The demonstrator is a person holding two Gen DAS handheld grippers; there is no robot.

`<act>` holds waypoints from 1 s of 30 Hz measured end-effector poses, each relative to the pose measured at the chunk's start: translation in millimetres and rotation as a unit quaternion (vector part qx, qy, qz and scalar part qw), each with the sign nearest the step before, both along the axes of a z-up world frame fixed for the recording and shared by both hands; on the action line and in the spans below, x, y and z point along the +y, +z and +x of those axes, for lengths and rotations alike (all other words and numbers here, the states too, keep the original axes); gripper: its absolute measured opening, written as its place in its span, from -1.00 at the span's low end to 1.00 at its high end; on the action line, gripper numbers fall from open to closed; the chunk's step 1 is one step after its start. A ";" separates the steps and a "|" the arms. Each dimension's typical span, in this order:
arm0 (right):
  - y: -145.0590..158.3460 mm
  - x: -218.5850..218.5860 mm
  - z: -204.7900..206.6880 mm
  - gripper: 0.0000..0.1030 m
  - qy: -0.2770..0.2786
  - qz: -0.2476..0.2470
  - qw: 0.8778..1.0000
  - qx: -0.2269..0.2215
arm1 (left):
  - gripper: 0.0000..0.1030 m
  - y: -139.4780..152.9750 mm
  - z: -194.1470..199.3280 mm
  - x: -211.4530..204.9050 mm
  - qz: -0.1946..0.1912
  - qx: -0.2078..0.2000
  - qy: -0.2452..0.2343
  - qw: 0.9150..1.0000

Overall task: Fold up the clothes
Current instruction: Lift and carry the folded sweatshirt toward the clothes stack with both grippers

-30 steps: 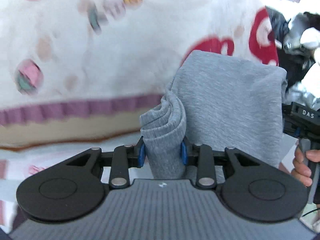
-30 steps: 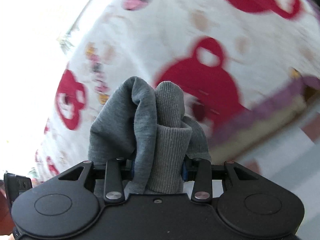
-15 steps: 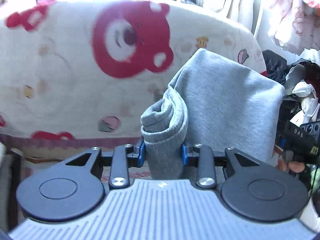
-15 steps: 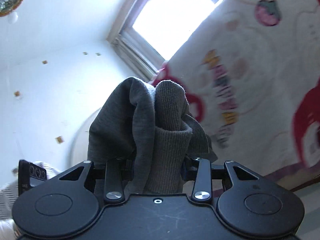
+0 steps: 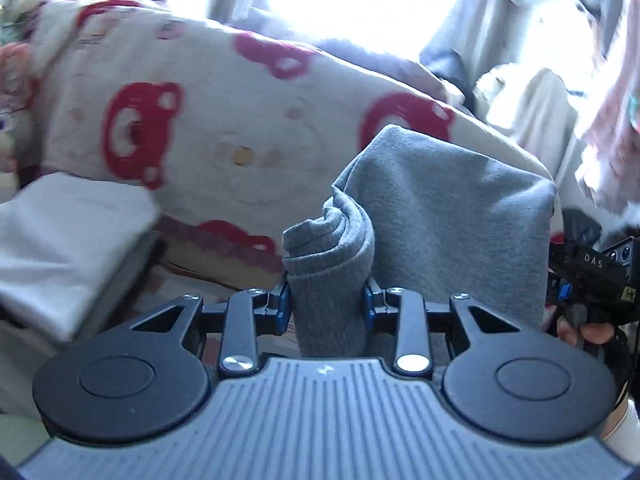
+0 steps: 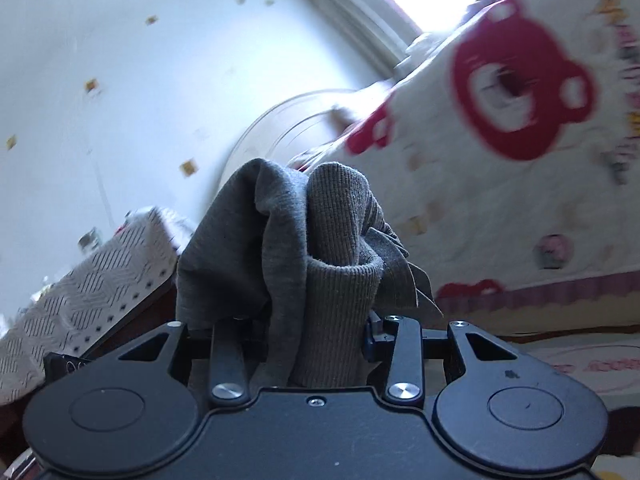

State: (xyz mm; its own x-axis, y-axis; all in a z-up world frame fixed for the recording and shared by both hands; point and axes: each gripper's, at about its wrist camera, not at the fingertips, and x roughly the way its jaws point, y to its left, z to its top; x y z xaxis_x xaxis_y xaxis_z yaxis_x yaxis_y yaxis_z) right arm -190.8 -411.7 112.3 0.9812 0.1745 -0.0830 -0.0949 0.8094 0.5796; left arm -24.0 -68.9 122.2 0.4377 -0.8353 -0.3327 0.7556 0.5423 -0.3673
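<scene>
Through the left wrist camera, the left tool (image 5: 326, 304) is clenched on a bunched, ribbed edge of a grey sweatshirt (image 5: 452, 216), the blue pads (image 5: 282, 306) pressing the roll from both sides. The rest of the garment spreads to the right as a broad, smooth panel held up in the air, off the bed, in front of a cream blanket printed with red bears (image 5: 224, 120). At the right edge a second black tool body shows white lettering, "DAS" (image 5: 593, 260), with a person's fingers (image 5: 586, 330) wrapped under its handle; that tool sits at the far side of the panel, so the cloth's long axis appears to run sideways between the two hands. Through the right wrist camera, the right tool (image 6: 320, 332) is likewise clamped on a thick wad of the same grey fabric, ribbed cuff (image 6: 336, 264) to the right and smoother jersey to the left. The bear blanket lies tilted on the right, blurred, and a patterned white cloth (image 6: 88, 292) covers furniture low left. Neither hand looks nearer the bed; I judge that laying the garment flat depends on keeping that sideways span taut.
</scene>
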 end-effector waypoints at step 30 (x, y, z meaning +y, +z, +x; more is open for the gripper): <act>-130.1 63.0 450.9 0.29 0.090 0.049 0.978 0.180 | -0.23 -138.3 337.9 98.8 0.050 0.077 0.312 0.946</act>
